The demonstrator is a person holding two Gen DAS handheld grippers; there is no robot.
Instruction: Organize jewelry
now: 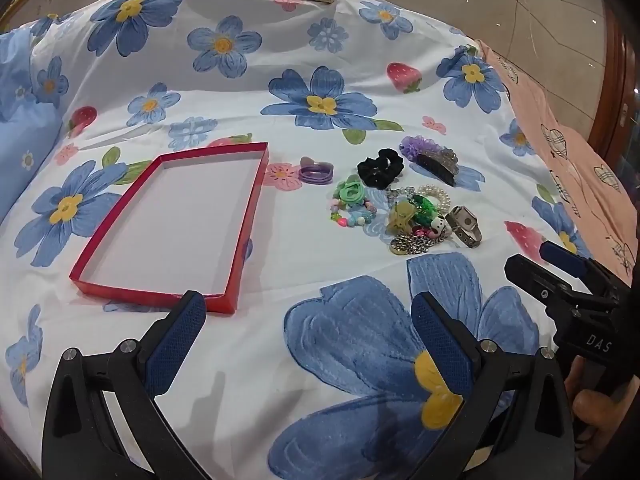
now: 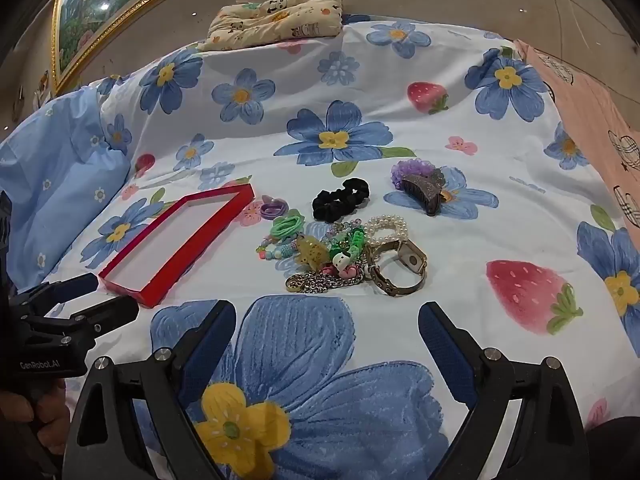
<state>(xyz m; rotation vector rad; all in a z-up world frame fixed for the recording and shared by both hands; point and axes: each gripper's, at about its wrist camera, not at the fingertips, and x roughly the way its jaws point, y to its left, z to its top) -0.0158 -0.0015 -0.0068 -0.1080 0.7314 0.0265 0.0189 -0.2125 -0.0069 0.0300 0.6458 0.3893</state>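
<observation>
Grippers are hovering nearest to the camera, both with fingers spread wide and holding nothing: the left gripper [image 1: 308, 340] is hanging over the bedsheet [image 1: 320, 280] just before the red box [image 1: 172, 224], and the right gripper [image 2: 326, 344] is pointing at the jewelry pile [image 2: 340, 252]. Further on, the box is lying empty to the left, and the pile is sitting well apart from it to the right, with a watch [image 2: 400, 268], chains and a pearl bracelet [image 2: 386, 226] touching each other. Behind them a black scrunchie [image 2: 340, 198] and a hair claw [image 2: 424, 190] are lying apart. In my judgement the tangled pieces are risking to come up together, and the soft sheet is risking to be pinched.
</observation>
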